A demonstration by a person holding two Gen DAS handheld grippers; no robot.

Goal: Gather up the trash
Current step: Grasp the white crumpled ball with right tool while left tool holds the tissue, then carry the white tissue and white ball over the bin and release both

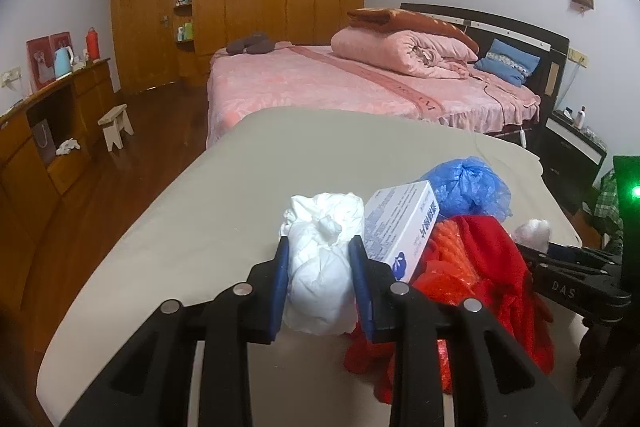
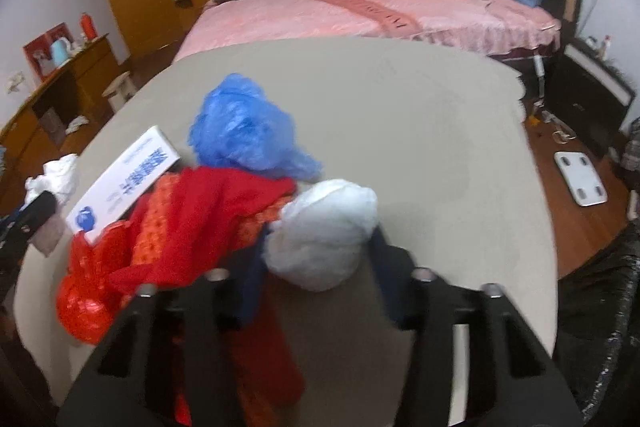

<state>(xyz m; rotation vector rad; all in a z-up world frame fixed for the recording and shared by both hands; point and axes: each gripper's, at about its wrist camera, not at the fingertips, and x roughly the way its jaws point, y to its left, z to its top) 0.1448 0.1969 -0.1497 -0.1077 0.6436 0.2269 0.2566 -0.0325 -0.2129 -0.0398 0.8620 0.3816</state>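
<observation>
A pile of trash lies on the beige table (image 1: 224, 187). My left gripper (image 1: 320, 247) is shut on a crumpled white paper wad (image 1: 324, 267), which fills the gap between the blue pads. Beside it lie a white and blue box (image 1: 404, 227), a red plastic bag (image 1: 480, 267) and a blue plastic bag (image 1: 468, 183). My right gripper (image 2: 320, 243) is shut on a white plastic wad (image 2: 324, 231), next to the red bag (image 2: 180, 227), the blue bag (image 2: 244, 127) and the box (image 2: 124, 179). The left gripper's paper wad (image 2: 60, 175) shows at the left edge.
A pink bed (image 1: 340, 83) stands behind the table. A wooden sideboard (image 1: 52, 131) and a small stool (image 1: 116, 125) are at the left. A black bin bag (image 2: 600, 327) is at the right of the table, a white scale (image 2: 580, 183) on the floor.
</observation>
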